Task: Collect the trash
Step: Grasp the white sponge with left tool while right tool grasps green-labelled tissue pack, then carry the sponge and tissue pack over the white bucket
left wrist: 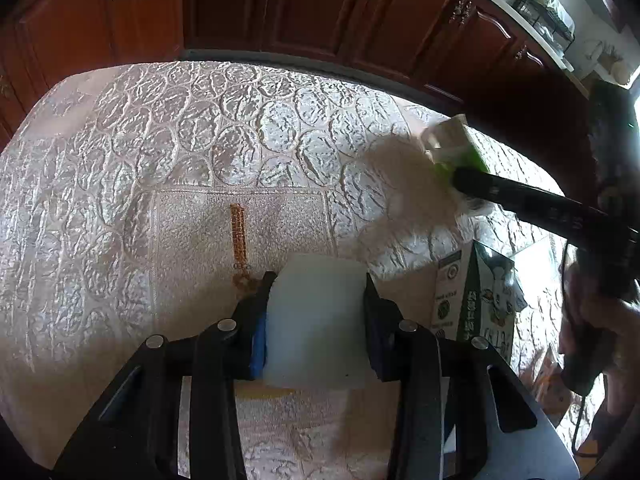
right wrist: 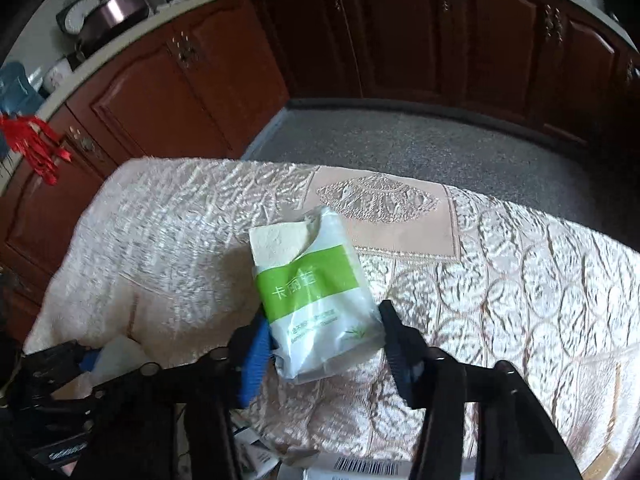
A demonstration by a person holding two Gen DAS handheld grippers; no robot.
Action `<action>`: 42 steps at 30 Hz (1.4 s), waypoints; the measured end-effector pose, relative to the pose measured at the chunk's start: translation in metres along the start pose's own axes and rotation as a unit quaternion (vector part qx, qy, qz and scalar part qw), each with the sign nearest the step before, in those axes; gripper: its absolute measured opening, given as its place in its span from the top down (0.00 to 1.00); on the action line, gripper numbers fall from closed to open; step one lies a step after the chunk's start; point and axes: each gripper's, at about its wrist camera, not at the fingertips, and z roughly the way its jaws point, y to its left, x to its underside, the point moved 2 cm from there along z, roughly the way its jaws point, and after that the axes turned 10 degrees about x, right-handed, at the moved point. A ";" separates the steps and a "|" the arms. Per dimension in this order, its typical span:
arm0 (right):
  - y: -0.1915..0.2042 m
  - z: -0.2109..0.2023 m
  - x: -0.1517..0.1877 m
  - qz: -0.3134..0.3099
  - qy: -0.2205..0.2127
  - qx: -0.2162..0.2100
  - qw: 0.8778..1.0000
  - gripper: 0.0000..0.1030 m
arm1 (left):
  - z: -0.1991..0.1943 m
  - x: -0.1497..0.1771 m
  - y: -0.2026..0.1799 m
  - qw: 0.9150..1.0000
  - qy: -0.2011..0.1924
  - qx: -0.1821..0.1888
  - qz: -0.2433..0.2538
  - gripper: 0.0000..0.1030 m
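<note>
A bench [right wrist: 500,280] draped in a shiny cream embossed cloth stands before dark red-brown wooden cabinets [right wrist: 168,92] and a grey speckled floor [right wrist: 420,148]. The white plastic tissue pack with a green band [right wrist: 316,292] is held above the cloth between the right gripper [right wrist: 324,332] jaws, which are clenched on its lower end; pale tissue shows through its torn top. The left wrist view shows this pack [left wrist: 452,148] raised at the right. The left gripper [left wrist: 316,316] jaws grasp a white translucent plastic container [left wrist: 316,320] over the cloth. Just right of it stands a green-and-white printed carton [left wrist: 476,296]. A brown stain [left wrist: 239,240] marks the cloth ahead
</note>
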 end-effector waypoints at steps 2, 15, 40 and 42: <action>-0.005 -0.016 0.005 0.006 -0.013 -0.007 1.000 0.63 | -0.008 0.001 -0.004 1.000 -0.005 0.006 0.005 0.65; -0.034 -0.137 0.069 0.032 -0.094 -0.018 0.995 0.64 | -0.074 0.006 -0.076 0.996 -0.049 0.039 0.064 0.65; -0.221 -0.288 0.245 0.208 -0.149 0.112 0.960 0.64 | -0.043 0.071 -0.339 0.963 -0.011 0.122 0.241 0.65; -0.238 -0.296 0.258 0.223 -0.150 0.130 0.954 0.64 | -0.035 0.076 -0.360 0.959 -0.004 0.128 0.254 0.65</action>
